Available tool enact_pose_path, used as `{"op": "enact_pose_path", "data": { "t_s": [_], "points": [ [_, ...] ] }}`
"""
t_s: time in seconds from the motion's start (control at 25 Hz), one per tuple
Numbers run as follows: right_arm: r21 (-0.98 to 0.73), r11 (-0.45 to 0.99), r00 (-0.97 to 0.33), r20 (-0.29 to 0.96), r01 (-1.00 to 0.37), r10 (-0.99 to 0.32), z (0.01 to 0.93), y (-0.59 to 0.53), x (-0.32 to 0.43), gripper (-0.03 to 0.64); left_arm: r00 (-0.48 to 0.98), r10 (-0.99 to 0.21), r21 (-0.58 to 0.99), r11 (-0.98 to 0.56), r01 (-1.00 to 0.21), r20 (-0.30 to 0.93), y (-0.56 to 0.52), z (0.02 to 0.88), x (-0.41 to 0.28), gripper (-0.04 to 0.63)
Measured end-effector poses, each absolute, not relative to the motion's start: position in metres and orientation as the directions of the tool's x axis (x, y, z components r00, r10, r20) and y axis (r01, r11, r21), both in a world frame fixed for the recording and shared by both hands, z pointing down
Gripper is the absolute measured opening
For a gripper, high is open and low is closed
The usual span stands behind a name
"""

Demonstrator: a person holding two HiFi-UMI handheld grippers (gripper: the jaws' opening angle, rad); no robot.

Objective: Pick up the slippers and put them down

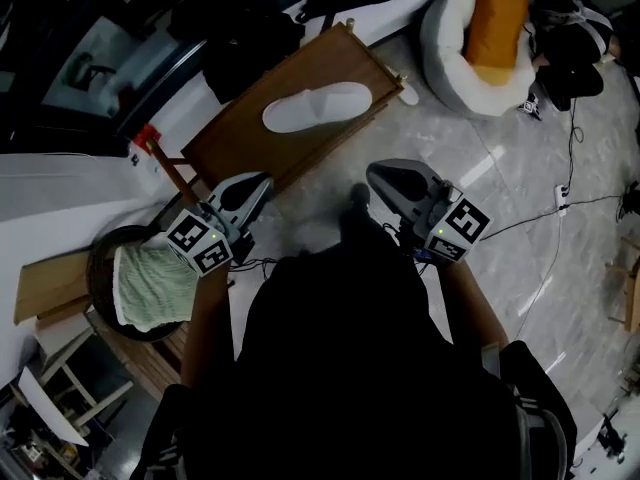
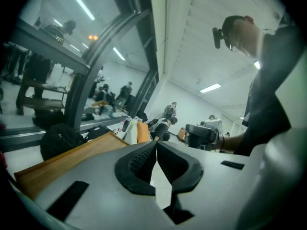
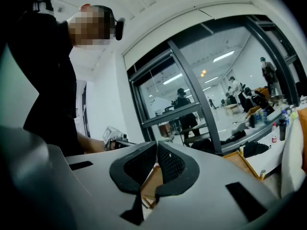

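Observation:
White slippers (image 1: pixel 315 106) lie close together on a long wooden tray (image 1: pixel 235 138) on the floor ahead of me. My left gripper (image 1: pixel 262 180) hovers near the tray's near end, its jaws shut with nothing between them. My right gripper (image 1: pixel 375 171) is to the right of the tray, over the marble floor, also shut and holding nothing. In the left gripper view the closed pads (image 2: pixel 156 142) point past the tray's wooden edge (image 2: pixel 62 164). The right gripper view shows its pads (image 3: pixel 157 143) meeting, with a bit of the wooden tray (image 3: pixel 152 176) behind them.
A white beanbag (image 1: pixel 450 63) with an orange cushion (image 1: pixel 497 16) sits at the far right. A dark round basket (image 1: pixel 100 268) with a pale green towel (image 1: pixel 150 286) stands at my left. Cables (image 1: pixel 560 218) run across the floor on the right. Glass walls and dark bags line the far side.

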State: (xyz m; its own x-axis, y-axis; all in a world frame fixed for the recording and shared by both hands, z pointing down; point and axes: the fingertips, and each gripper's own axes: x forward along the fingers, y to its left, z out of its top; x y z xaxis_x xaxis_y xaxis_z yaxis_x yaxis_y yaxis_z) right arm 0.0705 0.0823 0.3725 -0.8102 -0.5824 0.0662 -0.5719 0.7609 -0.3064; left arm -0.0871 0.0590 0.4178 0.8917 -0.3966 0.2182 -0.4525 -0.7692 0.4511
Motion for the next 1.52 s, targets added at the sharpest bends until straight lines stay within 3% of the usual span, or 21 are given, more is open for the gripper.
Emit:
{"op": "enact_pose_path", "data": {
  "t_s": [0.32, 0.6, 0.72, 0.8, 1.0, 1.08, 1.24, 1.52],
  "points": [
    [-0.436, 0.784, -0.886, 0.073, -0.442, -0.458, 0.41, 0.003, 0.099, 0.026, 0.797, -0.5, 0.518, -0.609, -0.601, 0.338, -0.015, 0.449, -0.079, 0.012],
    [-0.533, 0.771, -0.927, 0.079, -0.35, -0.367, 0.463, -0.029, 0.059, 0.026, 0.762, -0.509, 0.591, -0.493, -0.639, 0.4, -0.065, 0.517, -0.097, 0.012],
    [-0.548, 0.744, -0.915, 0.107, -0.381, -0.389, 0.486, -0.048, 0.054, 0.026, 0.751, -0.513, 0.61, -0.454, -0.649, 0.417, -0.084, 0.553, -0.102, 0.016],
    [-0.584, 0.703, -0.898, 0.111, -0.406, -0.427, 0.503, -0.06, 0.053, 0.026, 0.723, -0.528, 0.599, -0.425, -0.679, 0.445, -0.097, 0.579, -0.11, 0.107],
    [-0.62, 0.668, -0.898, 0.15, -0.412, -0.415, 0.557, -0.072, 0.043, 0.026, 0.699, -0.512, 0.604, -0.373, -0.704, 0.499, -0.112, 0.629, -0.124, 0.146],
    [-0.623, 0.673, -0.905, 0.151, -0.399, -0.397, 0.571, -0.074, 0.037, 0.026, 0.707, -0.475, 0.604, -0.377, -0.702, 0.525, -0.113, 0.647, -0.122, 0.254],
    [-0.635, 0.673, -0.91, 0.122, -0.379, -0.397, 0.581, -0.078, 0.029, 0.026, 0.742, -0.402, 0.643, -0.376, -0.668, 0.536, -0.112, 0.666, -0.113, 0.261],
    [-0.658, 0.668, -0.921, 0.103, -0.347, -0.376, 0.597, -0.068, 0.023, 0.026, 0.674, -0.381, 0.604, -0.302, -0.738, 0.633, -0.117, 0.694, -0.122, 0.259]
  ]
}}
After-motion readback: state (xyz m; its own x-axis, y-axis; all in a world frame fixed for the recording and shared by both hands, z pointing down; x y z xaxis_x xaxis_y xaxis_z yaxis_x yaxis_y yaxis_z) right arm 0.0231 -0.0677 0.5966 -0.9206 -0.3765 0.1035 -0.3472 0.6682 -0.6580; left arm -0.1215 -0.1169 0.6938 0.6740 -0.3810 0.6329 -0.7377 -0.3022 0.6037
